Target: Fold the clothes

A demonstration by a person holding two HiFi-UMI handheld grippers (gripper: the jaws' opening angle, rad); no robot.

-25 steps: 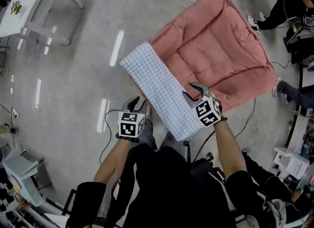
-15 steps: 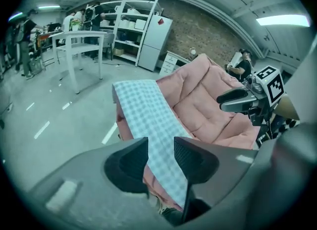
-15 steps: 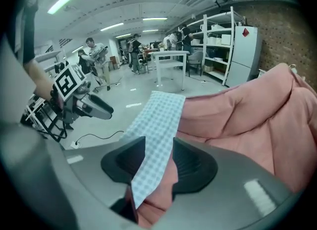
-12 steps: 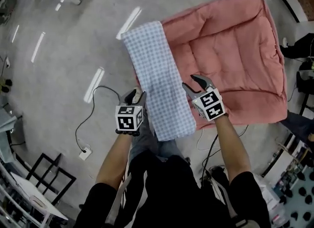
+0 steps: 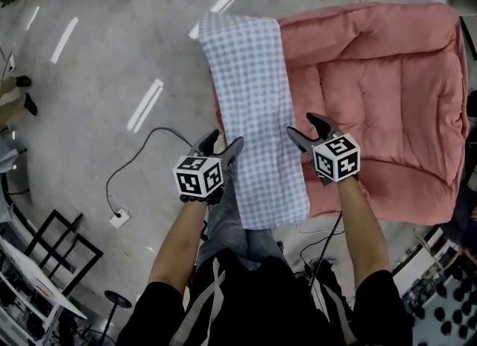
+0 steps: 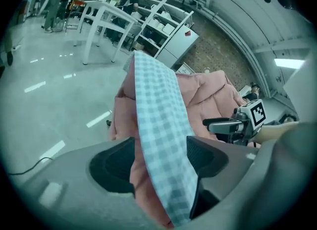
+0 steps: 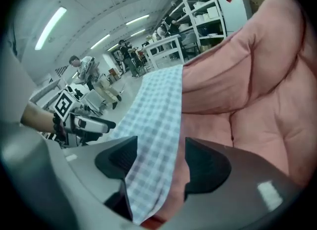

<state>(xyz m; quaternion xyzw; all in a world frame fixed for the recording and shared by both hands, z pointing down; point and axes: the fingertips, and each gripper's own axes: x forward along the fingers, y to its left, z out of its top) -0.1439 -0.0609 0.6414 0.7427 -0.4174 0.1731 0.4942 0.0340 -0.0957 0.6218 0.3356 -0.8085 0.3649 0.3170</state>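
- Lying as a long folded strip, the checked cloth [image 5: 252, 98] runs along the left rim of the pink cushion [image 5: 387, 91] (near end toward the person).
- Left gripper [image 5: 223, 143]: jaws have just been opening, wide apart, cloth's edge loose between them.
- Right gripper [image 5: 303, 127]: likewise, on the opposite edge.

The checked cloth [image 5: 253, 106] lies over the whole left rim of the pink cushion [image 5: 380, 91], so that side and its near left corner are just gone for me. In my left gripper view the cloth's near end drops behind the gripper body between my jaws, and it's the same in my right gripper view, so I can't tell where the hem ends. The floor cable [image 5: 141, 151] disappears behind my left gripper [image 5: 225, 139]. Stuff on the far shelves [image 6: 163, 23] is too small to name, and the people [image 7: 124, 50] are tiny.
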